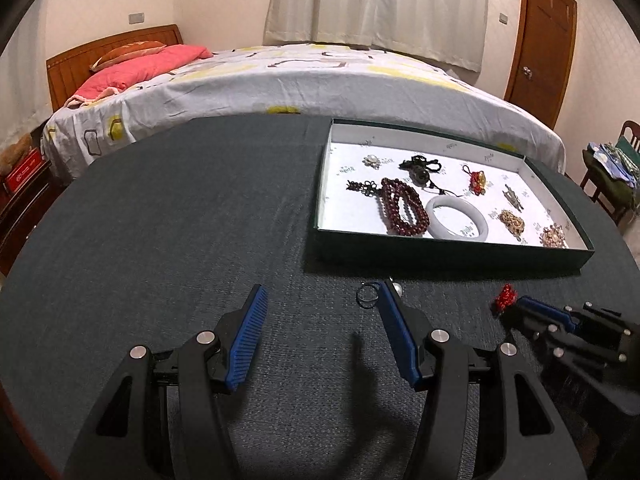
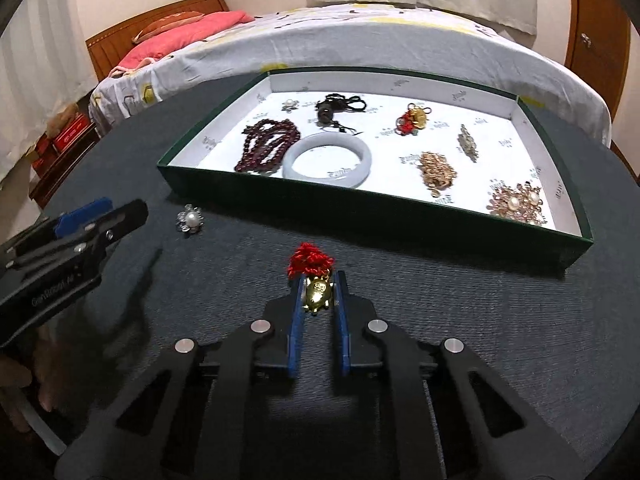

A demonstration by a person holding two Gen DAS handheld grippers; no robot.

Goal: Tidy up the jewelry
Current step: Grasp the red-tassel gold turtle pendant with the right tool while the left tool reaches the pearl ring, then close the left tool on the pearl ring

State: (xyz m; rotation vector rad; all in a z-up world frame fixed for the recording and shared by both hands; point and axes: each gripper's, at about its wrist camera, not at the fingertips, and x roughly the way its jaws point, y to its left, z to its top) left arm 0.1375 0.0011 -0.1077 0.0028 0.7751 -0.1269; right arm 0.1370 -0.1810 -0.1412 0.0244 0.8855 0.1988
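Note:
A green box [image 1: 440, 256] with a white inside [image 2: 360, 208] stands on the dark table and holds several pieces: a dark red bead string [image 2: 266, 142], a pale bangle [image 2: 296, 158], a black pendant [image 2: 326, 114], gold and pearl brooches [image 2: 516, 202]. My right gripper [image 2: 319, 284] is shut on a gold charm with a red tassel [image 2: 310, 260], in front of the box; the tassel shows in the left wrist view [image 1: 505, 297]. My left gripper [image 1: 324, 292] is open and empty. A pearl brooch [image 2: 190, 218] and a thin ring [image 1: 368, 295] lie by its right finger.
A bed [image 1: 304, 84] with a patterned sheet runs behind the table. A wooden door [image 1: 540, 40] is at the back right, a chair with clothes [image 1: 612, 168] at the right, a low nightstand [image 2: 60, 148] at the left.

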